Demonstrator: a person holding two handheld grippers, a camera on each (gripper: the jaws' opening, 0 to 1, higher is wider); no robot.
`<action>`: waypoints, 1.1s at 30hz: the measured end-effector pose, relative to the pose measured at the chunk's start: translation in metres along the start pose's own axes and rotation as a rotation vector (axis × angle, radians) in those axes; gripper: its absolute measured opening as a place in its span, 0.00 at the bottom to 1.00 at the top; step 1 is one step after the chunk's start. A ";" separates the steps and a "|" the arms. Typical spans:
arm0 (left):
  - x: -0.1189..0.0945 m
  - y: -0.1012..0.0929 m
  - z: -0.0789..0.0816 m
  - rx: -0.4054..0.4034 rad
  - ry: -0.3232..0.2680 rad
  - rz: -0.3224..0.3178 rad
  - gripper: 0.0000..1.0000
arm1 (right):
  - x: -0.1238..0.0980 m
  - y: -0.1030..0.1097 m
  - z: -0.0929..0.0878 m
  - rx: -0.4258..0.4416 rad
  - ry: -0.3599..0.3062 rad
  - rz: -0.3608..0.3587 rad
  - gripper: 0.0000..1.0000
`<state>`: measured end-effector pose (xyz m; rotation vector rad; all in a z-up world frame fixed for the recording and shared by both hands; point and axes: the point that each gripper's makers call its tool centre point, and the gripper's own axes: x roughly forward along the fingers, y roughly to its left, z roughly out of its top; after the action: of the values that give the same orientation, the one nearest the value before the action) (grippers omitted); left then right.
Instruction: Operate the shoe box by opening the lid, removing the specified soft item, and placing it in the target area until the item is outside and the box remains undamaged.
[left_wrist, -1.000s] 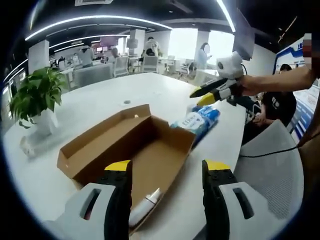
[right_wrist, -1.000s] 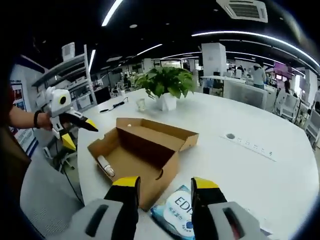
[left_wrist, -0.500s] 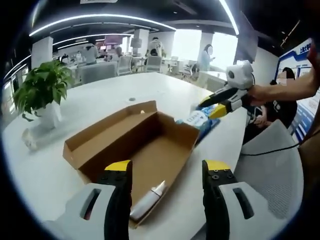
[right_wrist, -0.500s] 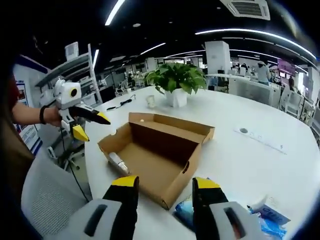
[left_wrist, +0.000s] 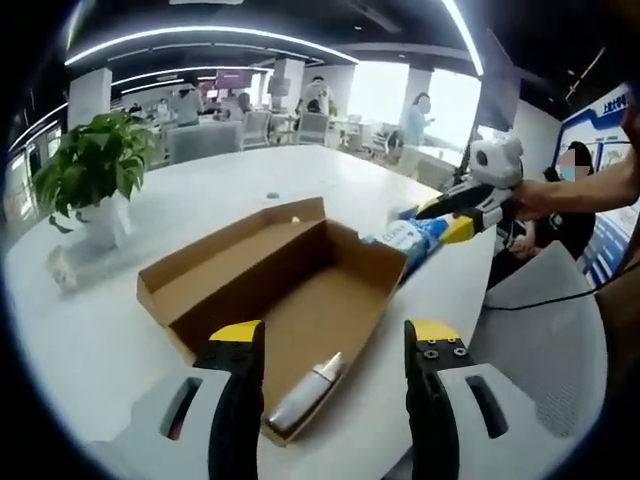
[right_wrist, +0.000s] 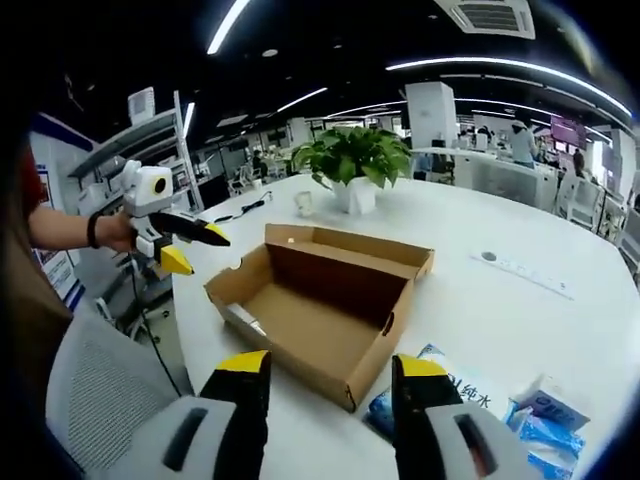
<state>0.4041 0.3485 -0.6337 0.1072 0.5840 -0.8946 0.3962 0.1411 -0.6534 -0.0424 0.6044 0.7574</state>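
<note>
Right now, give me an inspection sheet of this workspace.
Surface: white table, round grommet.
Job's things: open cardboard shoe box; white tube inside it; blue wipes pack on the table beside the box.
Clutter: small cup near the plant.
Grippers: left gripper open, above the box; right gripper open, wipes pack beyond its fingers.
Cables: black cable over a chair.
Surroundings: potted plant, open office, people.

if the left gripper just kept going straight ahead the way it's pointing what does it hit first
Probably the white tube lying in the near end of the open cardboard box, which sits right between the left gripper's open jaws. Depth is unclear; it might meet the box's near edge first.
</note>
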 end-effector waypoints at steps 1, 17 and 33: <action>-0.001 0.001 -0.001 0.001 0.002 0.000 0.56 | 0.000 0.003 -0.001 0.000 0.002 0.000 0.47; -0.001 0.030 -0.002 -0.002 0.023 0.015 0.56 | -0.004 0.011 -0.002 -0.008 0.010 0.008 0.48; 0.020 0.053 -0.012 0.130 0.162 -0.024 0.56 | -0.012 0.017 -0.014 0.019 0.013 -0.005 0.49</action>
<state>0.4486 0.3715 -0.6620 0.2923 0.6787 -0.9528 0.3711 0.1421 -0.6559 -0.0313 0.6238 0.7469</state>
